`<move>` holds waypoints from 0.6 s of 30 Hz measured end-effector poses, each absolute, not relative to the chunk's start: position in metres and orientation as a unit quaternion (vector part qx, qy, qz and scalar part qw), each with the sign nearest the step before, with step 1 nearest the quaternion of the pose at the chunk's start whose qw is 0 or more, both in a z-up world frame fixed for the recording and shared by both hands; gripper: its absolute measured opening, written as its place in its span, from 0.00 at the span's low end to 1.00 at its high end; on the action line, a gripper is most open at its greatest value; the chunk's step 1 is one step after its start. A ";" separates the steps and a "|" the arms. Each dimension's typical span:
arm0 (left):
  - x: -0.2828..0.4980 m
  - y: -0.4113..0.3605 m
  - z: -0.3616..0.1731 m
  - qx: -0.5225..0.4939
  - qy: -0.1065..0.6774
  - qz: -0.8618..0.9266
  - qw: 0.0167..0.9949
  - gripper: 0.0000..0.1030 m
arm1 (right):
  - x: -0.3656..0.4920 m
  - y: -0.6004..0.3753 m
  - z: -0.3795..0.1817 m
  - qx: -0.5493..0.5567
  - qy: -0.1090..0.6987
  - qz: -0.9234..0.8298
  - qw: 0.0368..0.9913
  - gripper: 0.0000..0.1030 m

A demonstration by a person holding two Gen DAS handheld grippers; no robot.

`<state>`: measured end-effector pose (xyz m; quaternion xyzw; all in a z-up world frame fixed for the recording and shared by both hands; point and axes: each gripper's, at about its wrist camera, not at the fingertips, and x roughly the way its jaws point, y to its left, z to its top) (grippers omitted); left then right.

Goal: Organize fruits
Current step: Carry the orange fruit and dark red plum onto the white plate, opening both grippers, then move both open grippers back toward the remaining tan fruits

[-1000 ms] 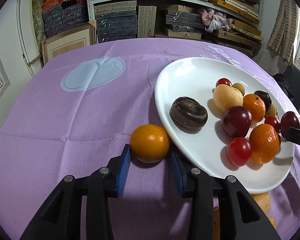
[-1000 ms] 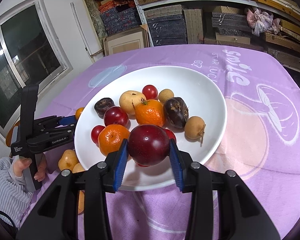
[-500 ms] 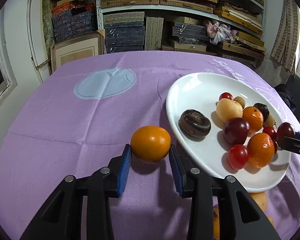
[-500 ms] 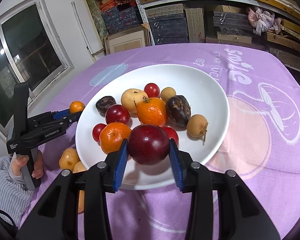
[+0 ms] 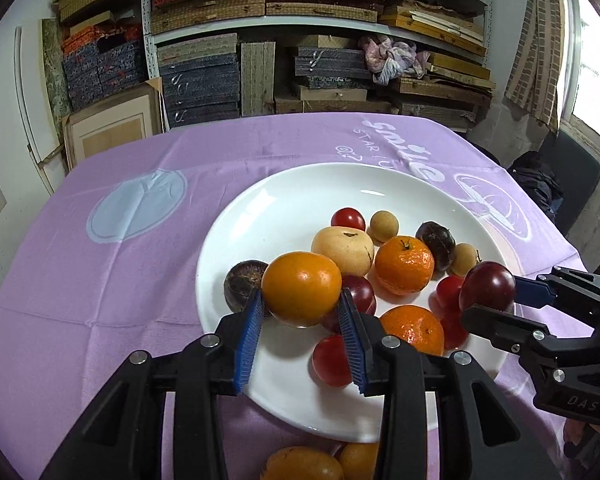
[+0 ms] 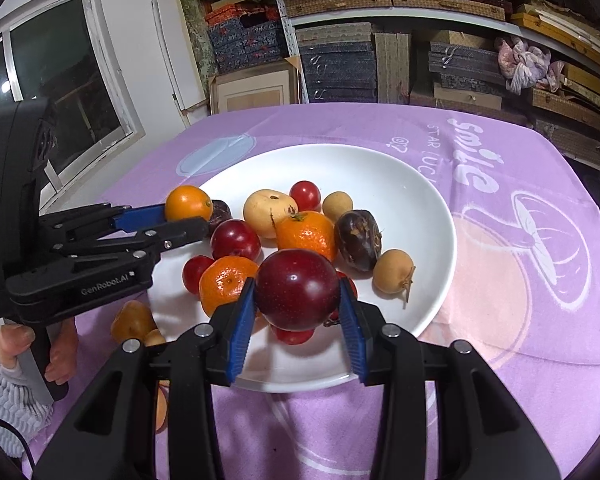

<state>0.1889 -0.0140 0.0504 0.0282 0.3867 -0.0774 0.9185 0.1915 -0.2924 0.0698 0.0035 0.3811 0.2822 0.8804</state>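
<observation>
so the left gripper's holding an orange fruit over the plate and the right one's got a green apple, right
Not quite. The left gripper does hold the orange fruit over the white plate, but the right gripper holds a dark red plum, not a green apple. The right wrist view shows it between the blue fingers.
</observation>
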 end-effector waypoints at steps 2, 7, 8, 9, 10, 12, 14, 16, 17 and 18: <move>0.190 -0.015 0.048 0.030 0.386 -0.075 0.919 0.38 | 0.192 -0.291 0.070 0.006 0.380 0.285 0.880 0.38; 0.189 -0.016 0.055 0.031 0.382 -0.065 0.921 0.38 | 0.192 -0.287 0.071 0.004 0.376 0.290 0.880 0.39; 0.187 -0.015 0.058 0.029 0.380 -0.064 0.922 0.38 | 0.192 -0.286 0.071 0.004 0.374 0.290 0.881 0.40; 0.185 -0.013 0.061 0.025 0.378 -0.064 0.923 0.38 | 0.192 -0.287 0.072 0.008 0.371 0.292 0.882 0.42; 0.183 -0.012 0.066 0.021 0.375 -0.063 0.925 0.38 | 0.193 -0.288 0.072 0.011 0.368 0.293 0.882 0.49; 0.176 -0.009 0.075 0.015 0.371 -0.063 0.926 0.44 | 0.192 -0.294 0.075 0.022 0.362 0.292 0.885 0.51; 0.165 -0.005 0.085 0.008 0.363 -0.067 0.929 0.51 | 0.186 -0.300 0.087 0.033 0.351 0.298 0.887 0.51; 0.148 -0.001 0.095 0.008 0.351 -0.061 0.934 0.51 | 0.173 -0.308 0.109 0.042 0.324 0.303 0.895 0.51; 0.138 0.002 0.101 0.007 0.344 -0.058 0.937 0.51 | 0.164 -0.311 0.122 0.044 0.308 0.307 0.899 0.51; 0.129 0.005 0.105 0.005 0.339 -0.058 0.939 0.51 | 0.153 -0.314 0.134 0.046 0.293 0.311 0.903 0.51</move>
